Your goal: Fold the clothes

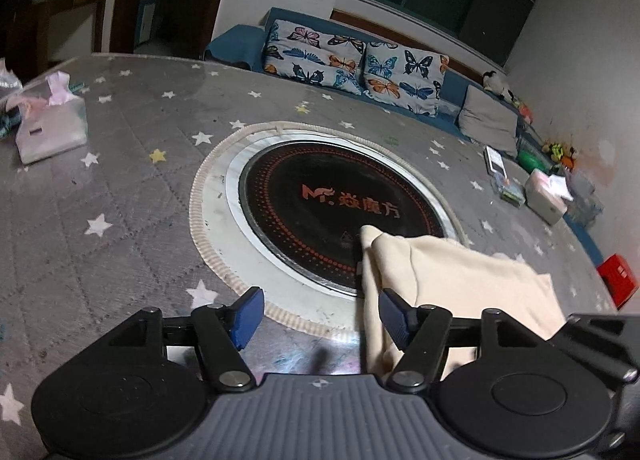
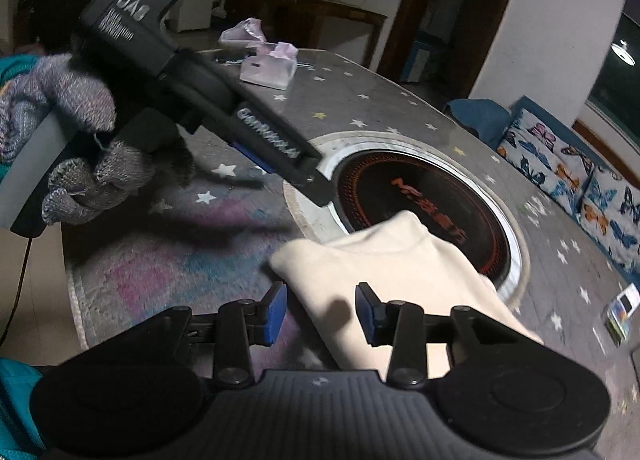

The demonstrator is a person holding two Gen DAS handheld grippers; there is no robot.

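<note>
Blue-padded left gripper (image 1: pixel 320 314), lower centre of its view: jaws apart, nothing between them, cream garment (image 1: pixel 452 284) just beside its right pad. Right gripper (image 2: pixel 320 310), lower centre: jaws apart over the cream garment (image 2: pixel 400 264), pads not pressing it. Garment lies folded on star-patterned table (image 1: pixel 120 188), overlapping round black cooktop (image 1: pixel 332 212); tissue pack (image 1: pixel 52 128) upper left.

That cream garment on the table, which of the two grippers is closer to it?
Right. The right gripper hangs open directly over the cream garment, cloth between its fingers. The left gripper is open beside the garment's edge, mostly over bare table.
</note>
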